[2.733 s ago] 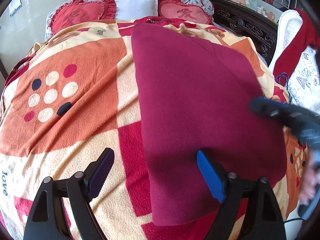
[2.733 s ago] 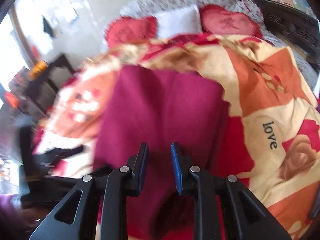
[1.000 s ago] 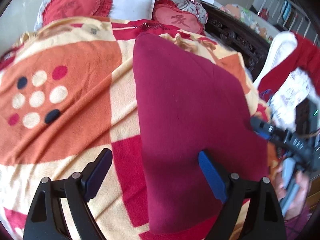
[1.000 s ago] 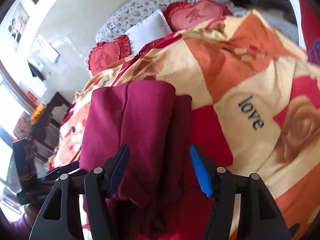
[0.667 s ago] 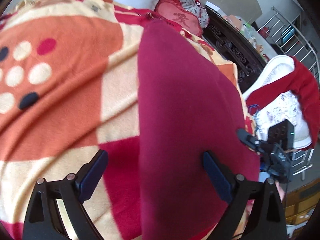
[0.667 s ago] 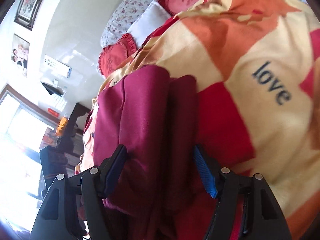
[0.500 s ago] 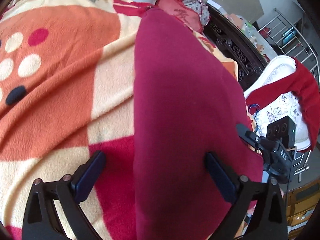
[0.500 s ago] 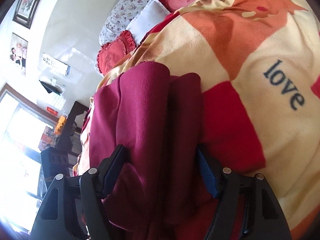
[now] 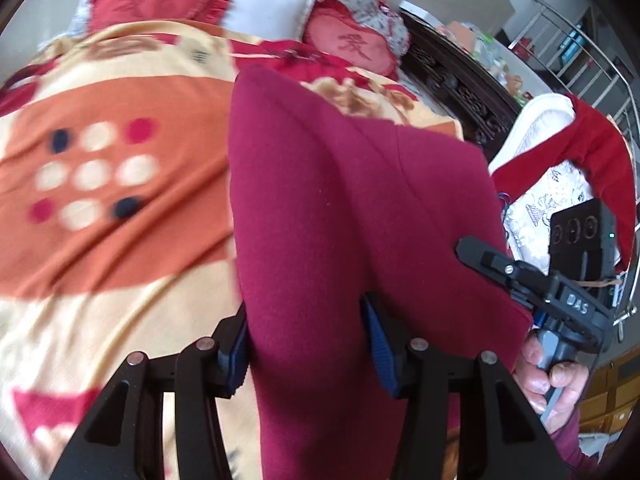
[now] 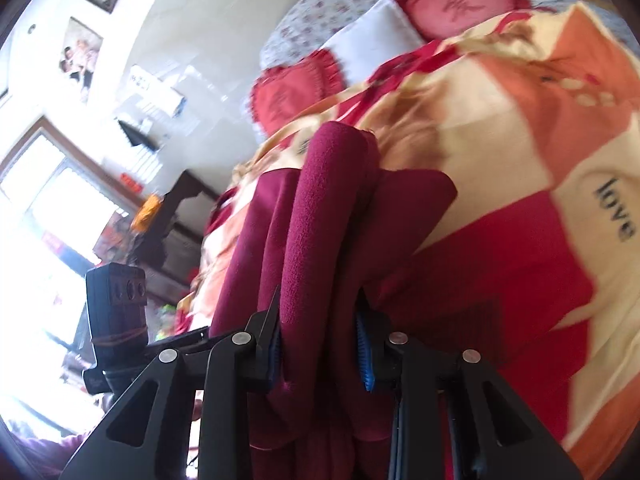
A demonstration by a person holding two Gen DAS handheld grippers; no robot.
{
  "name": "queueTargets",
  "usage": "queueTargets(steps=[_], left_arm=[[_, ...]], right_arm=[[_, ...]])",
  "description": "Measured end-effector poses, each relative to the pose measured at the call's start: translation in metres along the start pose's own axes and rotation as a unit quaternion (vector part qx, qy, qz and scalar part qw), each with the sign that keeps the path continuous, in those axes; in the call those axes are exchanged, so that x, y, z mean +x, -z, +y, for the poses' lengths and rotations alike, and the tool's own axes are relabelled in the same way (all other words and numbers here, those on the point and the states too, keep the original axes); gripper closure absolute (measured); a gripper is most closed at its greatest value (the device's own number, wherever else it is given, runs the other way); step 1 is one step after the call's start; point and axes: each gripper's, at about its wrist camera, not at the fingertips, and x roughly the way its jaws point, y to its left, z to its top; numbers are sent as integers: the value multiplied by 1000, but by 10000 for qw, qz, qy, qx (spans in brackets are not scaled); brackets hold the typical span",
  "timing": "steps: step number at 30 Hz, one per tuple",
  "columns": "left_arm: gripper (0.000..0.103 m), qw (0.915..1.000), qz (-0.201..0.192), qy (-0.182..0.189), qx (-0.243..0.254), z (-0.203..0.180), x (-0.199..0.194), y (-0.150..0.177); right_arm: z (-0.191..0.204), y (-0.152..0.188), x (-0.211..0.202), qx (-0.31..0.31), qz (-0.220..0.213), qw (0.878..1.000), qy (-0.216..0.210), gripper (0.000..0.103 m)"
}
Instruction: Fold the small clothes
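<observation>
Blanket: orange, cream and red fleece blanket (image 9: 120,208) covers the bed; a panel of dots lies at the left in the left wrist view, and the word "love" shows at the right in the right wrist view.
Pillows: two red heart cushions (image 9: 156,0) and a white pillow (image 9: 268,8) lie at the far end of the bed.
Left hand-held gripper: left hand-held gripper (image 9: 308,340) is at the near edge, jaws closing, with a thick fold of cloth between the blue pads (image 9: 378,340), which press on it from both sides.
Garment: maroon garment (image 9: 320,208) runs from the near edge toward the far end over the middle of the blanket, bunched into long ridges and raised at the near end where both tools hold it.
Right hand-held gripper: right hand-held gripper (image 10: 320,344) is closing its jaws on a rolled ridge of the same garment, pads tight against the cloth; in the left wrist view it sits at the garment's right edge, held by a hand (image 9: 552,376).
Right side: white and red clothes (image 9: 560,168) are piled beyond the bed's dark carved frame (image 9: 460,88).
</observation>
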Motion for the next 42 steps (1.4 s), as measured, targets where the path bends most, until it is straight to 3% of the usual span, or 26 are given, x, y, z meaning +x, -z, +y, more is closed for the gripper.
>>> queueTargets(steps=[3, 5, 8, 10, 12, 14, 18, 21, 25, 30, 33, 42], left_arm=[[49, 9995, 9, -283, -173, 24, -22, 24], [49, 9983, 80, -479, -310, 38, -21, 37], [43, 9947, 335, -792, -572, 62, -7, 56], [38, 9945, 109, -811, -648, 66, -16, 61], [33, 9924, -160, -1104, -510, 61, -26, 62], [28, 9898, -410, -1301, -418, 55, -35, 62], [22, 9851, -649, -1562, -298, 46, -45, 64], [22, 9815, -776, -1733, -242, 47, -51, 62], [22, 9791, -905, -1797, -280, 43, -56, 64], [22, 9753, -1082, -1919, -135, 34, -66, 69], [22, 9732, -1230, -1940, -55, 27, -72, 71], [22, 9672, -1553, -2010, 22, 9, -91, 77]], right_arm=[[14, 16, 21, 20, 215, 9995, -233, 88], [12, 27, 43, 203, 378, 9990, -130, 80], [11, 36, 63, -2, 668, 9933, 947, 80], [18, 34, 50, -146, 554, 9928, 1053, 79], [37, 31, 30, -427, 386, 9936, 977, 79], [68, 30, 20, -1056, 354, 9879, 1078, 80], [113, 55, 35, -1885, 674, 9752, 941, 96], [109, 89, 60, -2229, 1106, 9527, 1747, 102], [86, 109, 66, -2222, 1072, 9471, 2052, 103], [92, 105, 50, -2033, 930, 9553, 1934, 101], [108, 101, 36, -1974, 696, 9600, 1858, 88], [133, 103, 18, -1925, 330, 9589, 2057, 84]])
